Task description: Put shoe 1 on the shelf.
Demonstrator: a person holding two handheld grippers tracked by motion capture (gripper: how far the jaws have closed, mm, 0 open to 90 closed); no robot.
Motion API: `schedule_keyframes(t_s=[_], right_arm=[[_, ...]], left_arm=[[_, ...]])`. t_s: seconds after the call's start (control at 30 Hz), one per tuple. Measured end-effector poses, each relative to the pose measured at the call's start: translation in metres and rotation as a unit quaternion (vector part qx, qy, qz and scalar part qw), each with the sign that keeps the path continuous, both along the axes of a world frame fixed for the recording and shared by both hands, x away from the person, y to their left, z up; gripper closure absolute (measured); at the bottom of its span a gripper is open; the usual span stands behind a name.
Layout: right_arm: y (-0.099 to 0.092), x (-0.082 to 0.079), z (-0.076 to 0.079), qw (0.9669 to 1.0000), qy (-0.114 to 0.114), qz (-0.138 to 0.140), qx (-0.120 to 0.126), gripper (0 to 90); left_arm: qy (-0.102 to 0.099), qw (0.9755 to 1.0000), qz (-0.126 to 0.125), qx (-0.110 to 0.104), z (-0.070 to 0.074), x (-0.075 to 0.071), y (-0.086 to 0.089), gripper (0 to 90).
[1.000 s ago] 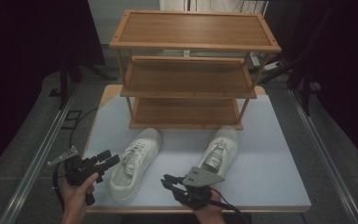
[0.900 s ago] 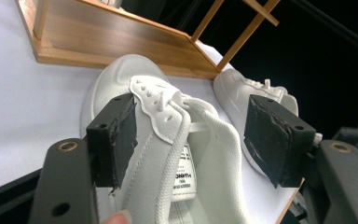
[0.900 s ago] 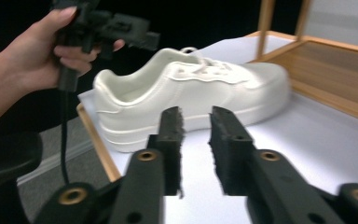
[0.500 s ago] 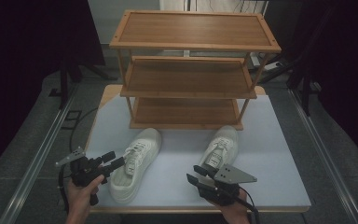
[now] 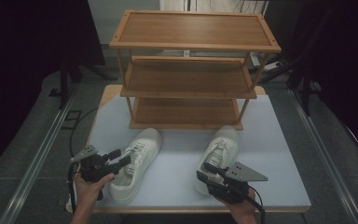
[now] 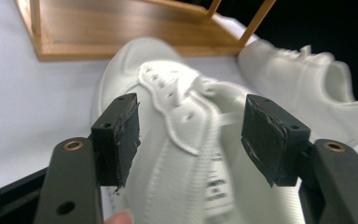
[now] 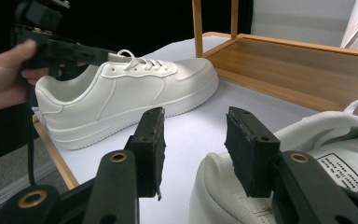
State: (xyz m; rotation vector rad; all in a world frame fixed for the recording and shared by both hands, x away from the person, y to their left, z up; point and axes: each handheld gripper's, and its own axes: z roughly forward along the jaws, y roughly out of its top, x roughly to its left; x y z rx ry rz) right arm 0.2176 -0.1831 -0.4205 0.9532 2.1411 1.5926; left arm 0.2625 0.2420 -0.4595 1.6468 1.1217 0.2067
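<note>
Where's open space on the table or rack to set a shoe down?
All three shelves of the wooden rack are bare. On the table, free patches lie between the left sneaker and right sneaker, and right of the right sneaker. The near edge is crowded by both grippers.

A three-tier wooden shoe rack (image 5: 193,70) stands at the far half of a pale table (image 5: 279,149), all its shelves bare. In front of it lie two white sneakers, toes toward the rack: the left sneaker (image 5: 137,161) and the right sneaker (image 5: 219,154), well apart from each other. The person's left hand (image 5: 89,189) holds the left gripper (image 5: 121,157) at the heel side of the left sneaker, its jaws apart over the shoe's opening. The right gripper (image 5: 209,170), with its grey three-cornered plate on top, sits at the heel of the right sneaker; its jaws have just been opening.
</note>
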Motion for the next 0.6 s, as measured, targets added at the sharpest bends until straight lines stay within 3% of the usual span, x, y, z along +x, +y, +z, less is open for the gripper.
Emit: schedule_keyframes(t_s=[0.1, 0.13, 0.2, 0.27, 0.37, 0.4, 0.5, 0.6], right_arm=[[0.000, 0.000, 0.000, 1.0000, 0.000, 0.001, -0.001, 56.3], [0.001, 0.000, 0.000, 1.0000, -0.001, 0.001, -0.001, 56.3], [0.002, 0.000, -0.001, 1.0000, 0.000, 0.000, -0.001, 56.2], [0.002, -0.001, -0.001, 1.0000, 0.000, 0.000, -0.002, 56.2], [0.001, 0.000, -0.001, 1.0000, 0.000, -0.002, -0.002, 56.2], [0.001, 0.000, -0.001, 1.0000, 0.002, -0.004, 0.000, 56.2], [0.001, 0.000, -0.001, 1.0000, 0.002, -0.005, -0.001, 56.2], [0.001, -0.001, -0.002, 1.0000, 0.001, -0.003, -0.001, 56.2]], left_arm=[[0.005, 0.9999, 0.001, 0.014, -0.004, 0.006, -0.003, 38.7], [0.011, 0.9995, 0.005, 0.028, -0.006, 0.010, -0.006, 40.7], [0.016, 0.9993, 0.012, 0.032, -0.009, 0.012, -0.007, 45.5], [0.020, 0.9992, 0.009, 0.034, -0.010, 0.013, -0.008, 46.3], [0.025, 0.9991, 0.019, 0.030, -0.011, 0.013, -0.007, 54.4], [0.025, 0.9992, 0.023, 0.023, -0.012, 0.013, -0.006, 61.0], [0.024, 0.9992, 0.029, 0.017, -0.012, 0.012, -0.004, 66.8], [0.018, 0.9990, 0.036, 0.022, -0.011, 0.010, -0.004, 75.0]])
